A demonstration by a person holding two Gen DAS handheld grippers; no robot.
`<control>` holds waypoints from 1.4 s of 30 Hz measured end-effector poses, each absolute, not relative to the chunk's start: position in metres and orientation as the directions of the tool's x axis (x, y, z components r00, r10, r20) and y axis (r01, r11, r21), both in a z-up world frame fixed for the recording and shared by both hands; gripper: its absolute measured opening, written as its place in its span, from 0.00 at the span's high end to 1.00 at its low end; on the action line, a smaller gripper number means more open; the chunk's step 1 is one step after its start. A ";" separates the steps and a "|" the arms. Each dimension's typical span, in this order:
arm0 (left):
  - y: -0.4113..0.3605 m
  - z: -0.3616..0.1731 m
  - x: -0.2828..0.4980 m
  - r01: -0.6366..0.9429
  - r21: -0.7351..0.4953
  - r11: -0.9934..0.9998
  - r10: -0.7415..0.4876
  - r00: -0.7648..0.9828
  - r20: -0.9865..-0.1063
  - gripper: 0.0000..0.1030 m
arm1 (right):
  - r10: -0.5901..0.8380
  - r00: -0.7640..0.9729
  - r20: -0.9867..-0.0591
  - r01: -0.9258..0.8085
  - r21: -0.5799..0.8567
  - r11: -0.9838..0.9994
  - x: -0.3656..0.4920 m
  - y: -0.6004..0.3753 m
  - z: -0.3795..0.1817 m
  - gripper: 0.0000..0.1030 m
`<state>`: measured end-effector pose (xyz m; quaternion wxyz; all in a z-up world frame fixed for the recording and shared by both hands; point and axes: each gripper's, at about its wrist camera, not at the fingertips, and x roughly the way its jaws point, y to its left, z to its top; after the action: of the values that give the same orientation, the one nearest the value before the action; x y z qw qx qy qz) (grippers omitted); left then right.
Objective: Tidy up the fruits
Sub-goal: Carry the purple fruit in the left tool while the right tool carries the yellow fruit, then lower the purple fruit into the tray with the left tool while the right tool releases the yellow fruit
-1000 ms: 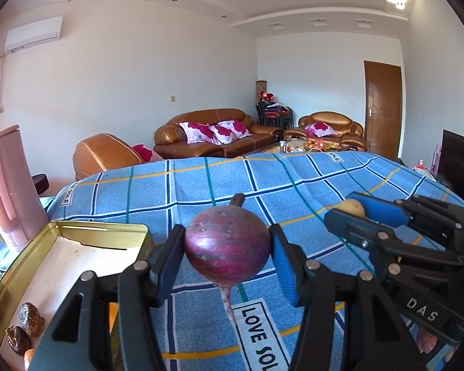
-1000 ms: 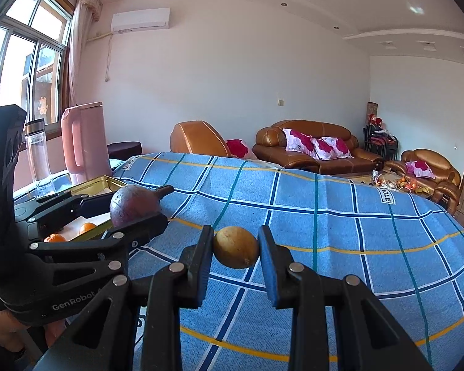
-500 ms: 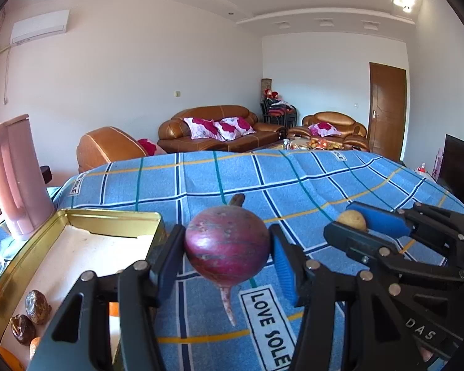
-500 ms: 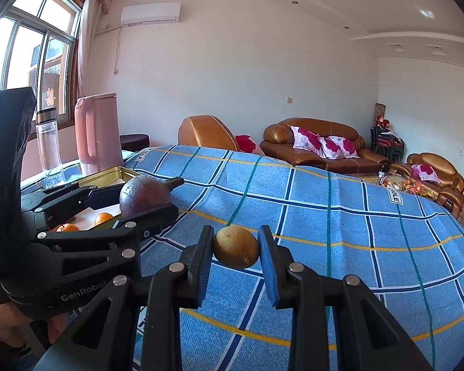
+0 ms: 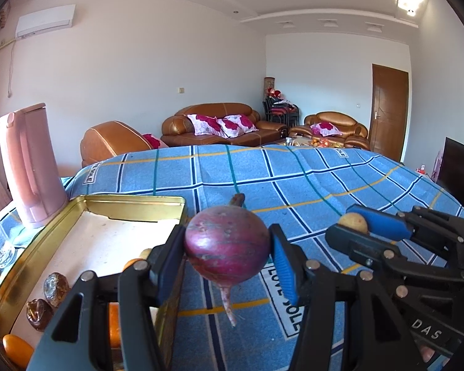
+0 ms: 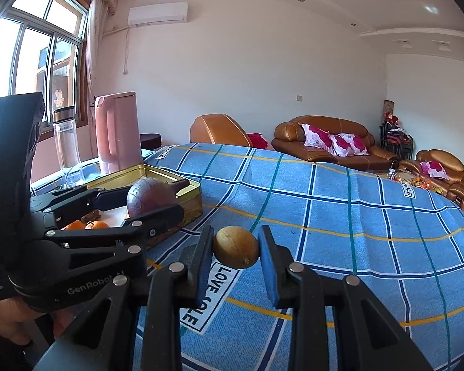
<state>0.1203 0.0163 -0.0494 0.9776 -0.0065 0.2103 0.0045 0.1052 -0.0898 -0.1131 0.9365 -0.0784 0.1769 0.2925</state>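
My left gripper (image 5: 227, 252) is shut on a round purple beet (image 5: 226, 249) with a thin root hanging down, held above the blue checked cloth just right of a gold tin tray (image 5: 130, 199). In the right wrist view the same beet (image 6: 150, 196) sits in the left gripper (image 6: 151, 198) beside the tray (image 6: 190, 185). My right gripper (image 6: 235, 247) is shut on a small yellow-brown fruit (image 6: 235, 246); in the left wrist view that fruit (image 5: 352, 222) peeks out of the right gripper (image 5: 355, 224) at the right.
The tray holds oranges (image 6: 86, 225), an orange piece (image 5: 15, 344) and dark wrapped pieces (image 5: 48, 301). A pink kettle (image 5: 31, 164) and a clear bottle (image 6: 65, 137) stand behind it. The blue cloth (image 6: 340, 216) stretches ahead and right. A hand (image 6: 12, 321) holds the left gripper.
Both grippers have moved left together with their fruit; the tin tray now lies closer and more of it shows. Neither grip has changed.
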 end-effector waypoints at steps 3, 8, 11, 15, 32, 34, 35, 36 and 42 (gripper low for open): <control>0.020 -0.047 0.111 -0.008 -0.014 1.000 0.002 0.915 -0.403 0.45 | 0.530 0.761 -0.375 -0.585 -0.044 0.810 0.099 -0.085 -0.113 0.70; 0.025 -0.041 0.098 -0.012 -0.011 1.000 0.006 0.924 -0.383 0.45 | 0.547 0.752 -0.367 -0.603 -0.049 0.796 0.089 -0.075 -0.110 0.70; 0.030 -0.036 0.090 -0.015 -0.016 1.000 0.008 0.928 -0.372 0.45 | 0.556 0.749 -0.361 -0.611 -0.049 0.790 0.083 -0.070 -0.106 0.70; 0.039 -0.031 0.083 -0.039 -0.008 0.999 0.033 0.929 -0.369 0.45 | 0.571 0.739 -0.357 -0.625 -0.048 0.779 0.078 -0.063 -0.102 0.70; 0.109 -0.021 0.042 -0.178 -0.012 0.984 0.163 0.921 -0.353 0.45 | 0.644 0.684 -0.342 -0.701 -0.065 0.710 0.050 -0.021 -0.092 0.70; 0.115 -0.021 0.039 -0.188 -0.017 0.982 0.170 0.920 -0.353 0.45 | 0.649 0.680 -0.341 -0.706 -0.068 0.705 0.048 -0.017 -0.092 0.70; 0.118 -0.021 0.037 -0.195 -0.016 0.981 0.177 0.919 -0.352 0.45 | 0.651 0.678 -0.341 -0.708 -0.068 0.703 0.048 -0.014 -0.091 0.70; 0.120 -0.022 0.036 -0.202 -0.012 0.979 0.186 0.918 -0.351 0.45 | 0.654 0.675 -0.341 -0.711 -0.066 0.700 0.048 -0.013 -0.090 0.70; 0.143 -0.027 0.027 -0.247 -0.014 0.969 0.226 0.906 -0.358 0.45 | 0.674 0.655 -0.341 -0.735 -0.079 0.674 0.042 0.004 -0.087 0.70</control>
<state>0.0266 0.1426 -0.0266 0.9758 -0.0295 0.1799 0.1212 0.0423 0.0042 -0.0867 0.9035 -0.1054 0.1434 0.3898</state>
